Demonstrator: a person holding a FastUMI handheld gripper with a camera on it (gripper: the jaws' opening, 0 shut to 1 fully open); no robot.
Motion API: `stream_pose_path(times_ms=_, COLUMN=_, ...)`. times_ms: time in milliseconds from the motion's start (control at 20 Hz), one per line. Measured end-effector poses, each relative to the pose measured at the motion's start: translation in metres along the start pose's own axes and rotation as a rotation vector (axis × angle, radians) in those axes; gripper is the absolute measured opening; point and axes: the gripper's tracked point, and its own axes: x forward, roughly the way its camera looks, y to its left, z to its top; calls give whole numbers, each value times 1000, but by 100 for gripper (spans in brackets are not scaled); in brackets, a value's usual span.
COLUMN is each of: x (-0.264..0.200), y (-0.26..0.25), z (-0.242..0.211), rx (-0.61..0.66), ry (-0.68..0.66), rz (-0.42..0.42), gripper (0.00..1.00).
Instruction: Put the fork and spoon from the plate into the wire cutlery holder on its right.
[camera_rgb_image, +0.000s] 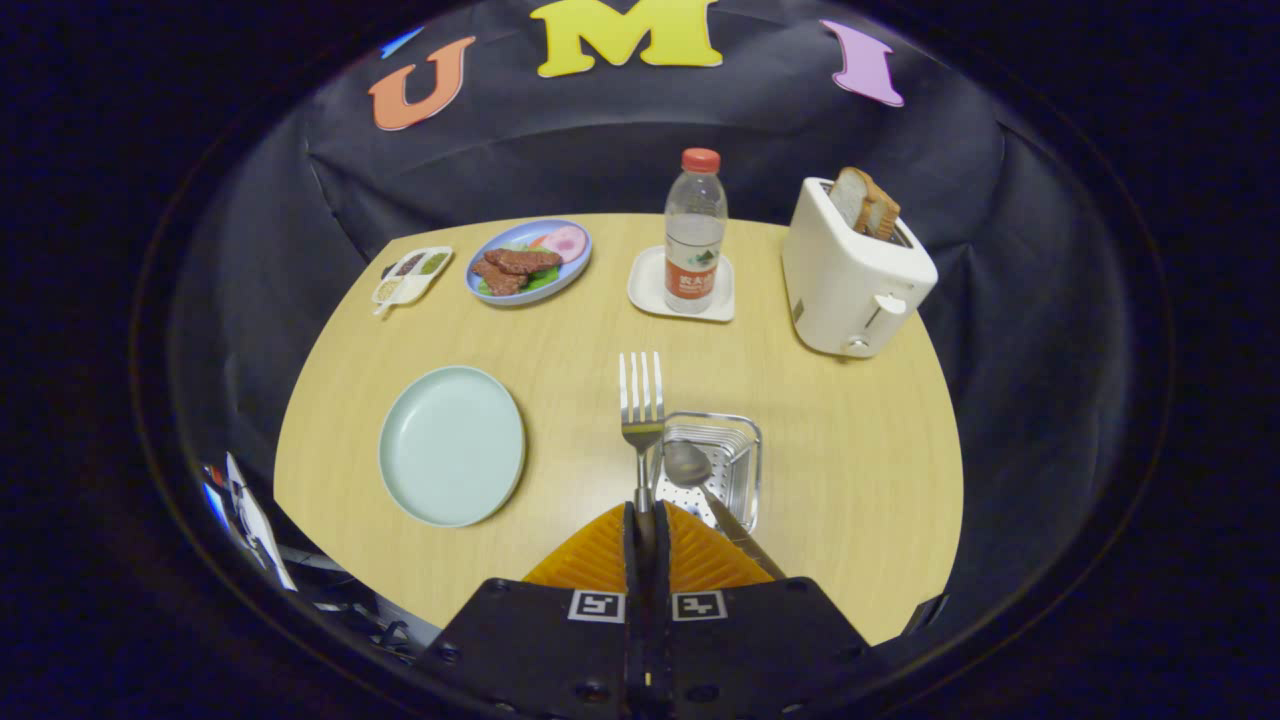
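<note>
My gripper (645, 522) is shut on the handle of a steel fork (640, 400), whose tines point away from me above the table. Just right of the fork stands the wire cutlery holder (745, 450). A spoon (690, 468) rests inside it, bowl up, with its handle slanting back toward my right finger. The pale green plate (452, 445) lies bare on the table to the left of the fork. The fork's lower handle is hidden between my fingers.
Beyond the fork a water bottle (695, 235) stands on a white square coaster (650, 290). A white toaster (850, 270) with bread is at the back right. A blue plate of food (578, 265) and a small seasoning tray (412, 275) sit at the back left.
</note>
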Motion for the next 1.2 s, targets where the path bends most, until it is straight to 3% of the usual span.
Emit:
stream_pose_path(times_ms=500, x=0, y=-17, z=-37, rx=85, ry=298, rz=46, gripper=2)
stream_pose_path(times_ms=900, x=5, y=-22, z=-33, rx=66, ry=439, rz=-28, gripper=2)
stream_pose_path(times_ms=1200, x=13, y=-21, z=-23, rx=93, ry=494, rz=-33, gripper=2)
